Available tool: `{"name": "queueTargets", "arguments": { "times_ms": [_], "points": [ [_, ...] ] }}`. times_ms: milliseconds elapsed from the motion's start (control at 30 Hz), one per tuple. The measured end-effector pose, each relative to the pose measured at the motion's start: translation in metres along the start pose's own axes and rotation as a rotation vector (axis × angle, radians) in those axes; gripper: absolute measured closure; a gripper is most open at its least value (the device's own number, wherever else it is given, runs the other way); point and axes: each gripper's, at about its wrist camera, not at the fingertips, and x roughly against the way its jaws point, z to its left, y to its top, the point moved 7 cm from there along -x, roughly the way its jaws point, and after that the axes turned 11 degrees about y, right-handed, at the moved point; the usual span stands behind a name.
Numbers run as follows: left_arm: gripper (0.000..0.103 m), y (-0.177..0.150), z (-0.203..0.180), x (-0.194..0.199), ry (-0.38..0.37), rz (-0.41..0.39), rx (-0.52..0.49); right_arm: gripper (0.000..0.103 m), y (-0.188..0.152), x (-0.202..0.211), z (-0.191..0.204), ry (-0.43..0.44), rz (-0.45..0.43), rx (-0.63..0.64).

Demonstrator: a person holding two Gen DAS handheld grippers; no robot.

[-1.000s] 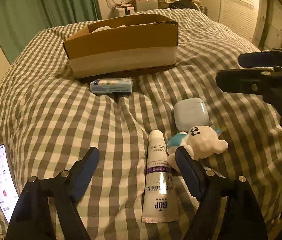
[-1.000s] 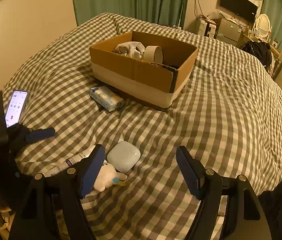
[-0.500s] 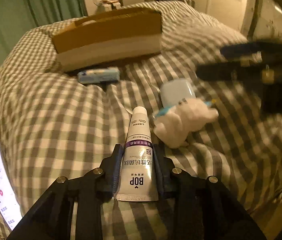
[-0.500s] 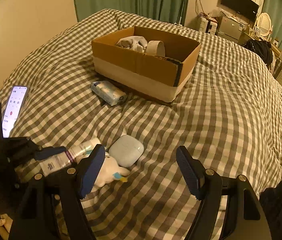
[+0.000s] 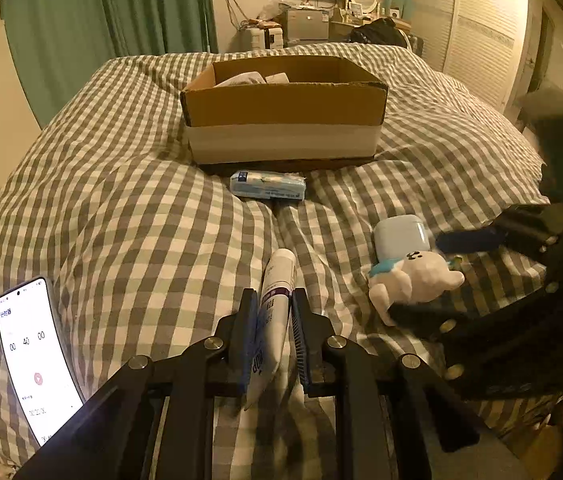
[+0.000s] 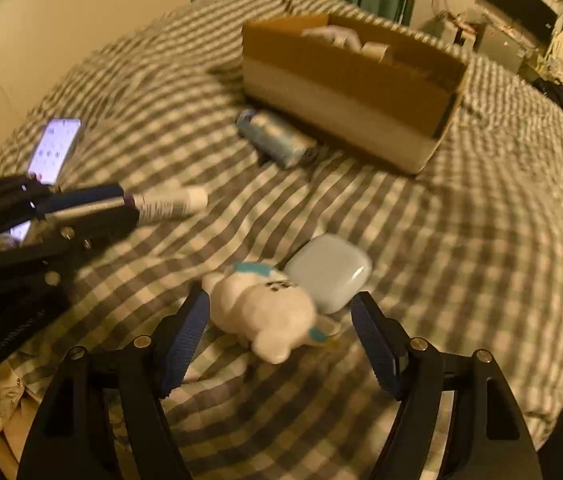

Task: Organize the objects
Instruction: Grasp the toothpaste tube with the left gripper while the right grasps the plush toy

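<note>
My left gripper (image 5: 274,300) is shut on a white tube (image 5: 277,280) and holds it lifted above the checked bedcover; the tube also shows in the right wrist view (image 6: 169,206). My right gripper (image 6: 279,312) is open, its fingers either side of a white plush toy (image 6: 267,314) that lies on the bed. A pale blue case (image 6: 329,272) lies right behind the toy. A blue-and-white packet (image 5: 267,185) lies in front of an open cardboard box (image 5: 281,110) holding cloth and a tape roll.
A lit phone (image 5: 33,356) lies on the bed at the left, near my left gripper. The checked bedcover (image 5: 121,220) is soft and lumpy. Curtains, a TV and furniture stand beyond the bed.
My left gripper closed on the tube and lifted it off the bed. My right gripper came down and forward around the plush toy, still open.
</note>
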Motion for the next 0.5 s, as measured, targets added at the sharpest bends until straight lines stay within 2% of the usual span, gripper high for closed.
{"name": "queueTargets", "arguments": {
  "times_ms": [67,167,267,300,433,500],
  "points": [
    [0.086,-0.001,-0.001,-0.003,-0.005,0.005,0.002,0.03,-0.005,-0.01,0.001,0.0,0.031,-0.001],
    [0.086,-0.001,-0.002,-0.002,-0.005,0.004,0.0,0.03,-0.006,-0.013,-0.001,0.005,0.023,-0.01],
    [0.086,0.001,-0.003,0.002,-0.002,-0.009,0.001,0.046,-0.005,-0.007,0.001,-0.01,0.003,0.017],
    [0.086,0.002,-0.003,0.004,0.0,-0.015,0.002,0.059,-0.004,-0.005,0.003,-0.013,-0.005,0.03],
    [0.088,0.008,-0.003,0.012,0.009,-0.04,0.0,0.059,-0.002,0.005,0.006,-0.013,-0.03,0.057],
    [0.088,0.012,-0.001,0.017,0.015,-0.053,0.002,0.066,-0.001,0.012,0.007,-0.004,-0.048,0.052]
  ]
}}
